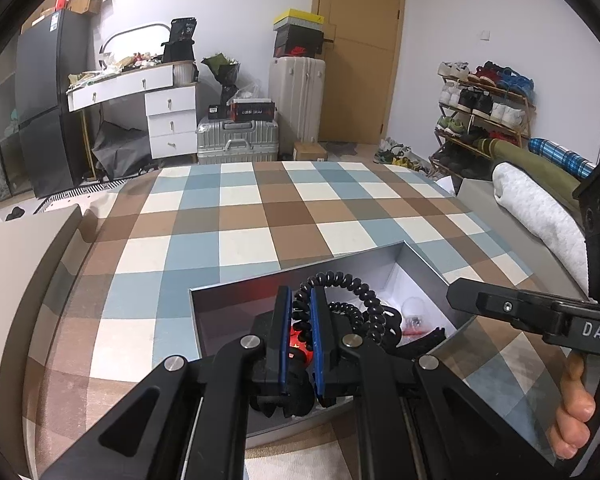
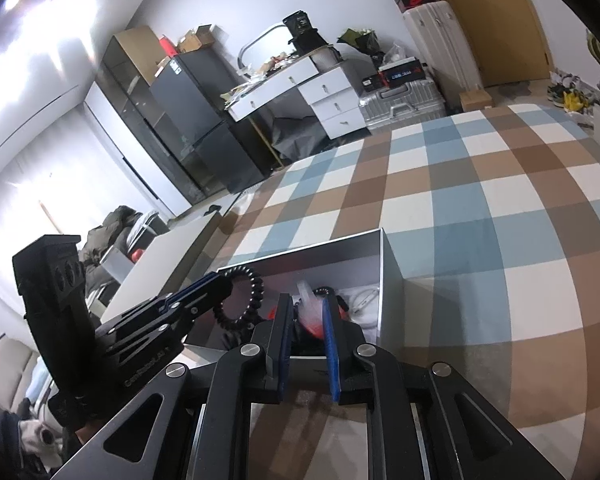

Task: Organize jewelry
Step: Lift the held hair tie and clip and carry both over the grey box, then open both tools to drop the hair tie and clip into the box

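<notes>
Black beaded bracelet (image 1: 342, 300) sits clamped between the blue pads of the left gripper (image 1: 301, 312), lifted above the open grey box (image 1: 236, 312) — its loop hangs off to that gripper's right. In the right wrist view the bracelet (image 2: 244, 300) dangles from the left gripper's tip. The right gripper (image 2: 308, 320) hovers over the box's near edge, fingers apart, holding nothing — red and clear bits lie just ahead of it. The box rests on a checked bed cover (image 1: 240, 216).

Gray box (image 1: 236, 300) on checkered bed (image 1: 240, 208)
</notes>
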{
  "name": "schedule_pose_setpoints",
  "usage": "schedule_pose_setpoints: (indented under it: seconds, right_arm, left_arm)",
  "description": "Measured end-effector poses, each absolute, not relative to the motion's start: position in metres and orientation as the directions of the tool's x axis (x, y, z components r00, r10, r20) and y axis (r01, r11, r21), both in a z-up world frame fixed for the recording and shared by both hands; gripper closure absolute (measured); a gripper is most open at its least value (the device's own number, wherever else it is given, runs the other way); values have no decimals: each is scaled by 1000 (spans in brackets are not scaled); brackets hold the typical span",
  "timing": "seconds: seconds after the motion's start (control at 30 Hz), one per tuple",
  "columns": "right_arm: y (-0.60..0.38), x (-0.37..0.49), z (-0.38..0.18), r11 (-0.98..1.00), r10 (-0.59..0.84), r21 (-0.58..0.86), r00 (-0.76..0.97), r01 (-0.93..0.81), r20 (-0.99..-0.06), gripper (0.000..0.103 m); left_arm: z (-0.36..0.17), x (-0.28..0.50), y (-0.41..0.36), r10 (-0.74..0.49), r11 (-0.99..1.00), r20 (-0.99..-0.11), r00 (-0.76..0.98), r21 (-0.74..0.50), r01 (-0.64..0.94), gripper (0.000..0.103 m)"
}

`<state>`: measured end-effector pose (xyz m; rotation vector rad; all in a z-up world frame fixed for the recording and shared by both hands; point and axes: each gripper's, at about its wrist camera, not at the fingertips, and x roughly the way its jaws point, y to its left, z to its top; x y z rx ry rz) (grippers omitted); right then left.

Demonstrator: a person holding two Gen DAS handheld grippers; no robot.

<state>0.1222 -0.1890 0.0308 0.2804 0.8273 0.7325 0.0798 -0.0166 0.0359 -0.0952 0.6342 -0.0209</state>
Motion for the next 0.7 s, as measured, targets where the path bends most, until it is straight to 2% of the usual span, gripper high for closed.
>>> schedule_pose_setpoints:
  seconds: [0.33, 0.4, 0.47, 0.6, 0.7]
  right_arm:
    - [-191, 121, 33, 729, 683, 487, 465, -481, -563, 87]
    - [-192, 119, 33, 727, 686, 489, 463, -483, -562, 87]
    - [-192, 119, 34, 727, 685, 484, 462, -488, -563, 84]
    - [-191, 115, 35, 746, 662, 453, 474, -488, -580, 70]
    - [-190, 109, 37, 769, 632, 410, 489, -490, -602, 45]
  left_arm:
    - [36, 81, -21, -58, 996, -613, 788, -94, 1, 95]
    - [38, 79, -21, -66, 995, -611, 789, -99, 7, 81]
    - [40, 75, -22, -67, 995, -604, 794, -100, 7, 50]
    - [44, 63, -22, -53, 997, -587, 808, -79, 8, 34]
    - [44, 55, -18, -42, 997, -585, 810, -78, -5, 24]
